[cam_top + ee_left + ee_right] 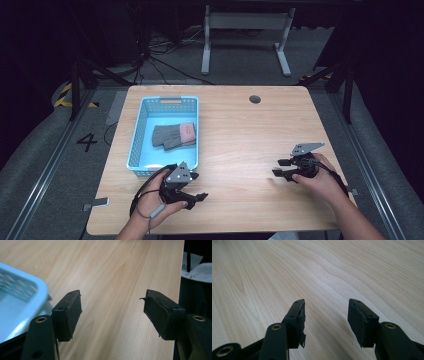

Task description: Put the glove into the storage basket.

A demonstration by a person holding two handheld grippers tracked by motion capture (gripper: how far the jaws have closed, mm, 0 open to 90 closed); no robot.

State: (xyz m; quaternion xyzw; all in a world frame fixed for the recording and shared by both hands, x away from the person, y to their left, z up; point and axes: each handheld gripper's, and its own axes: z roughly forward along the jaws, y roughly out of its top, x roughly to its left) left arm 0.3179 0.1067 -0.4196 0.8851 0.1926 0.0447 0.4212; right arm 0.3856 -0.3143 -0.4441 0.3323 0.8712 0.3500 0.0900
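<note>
The blue basket (136, 141) on the table (240, 130) holds a grey glove (172, 135). The left gripper (192, 196), beside the basket, and the right gripper (281, 167) are both spread wide, gripping nothing.

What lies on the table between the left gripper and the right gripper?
Nothing: in the high view the wooden table is bare between the left gripper and the right gripper.
</note>
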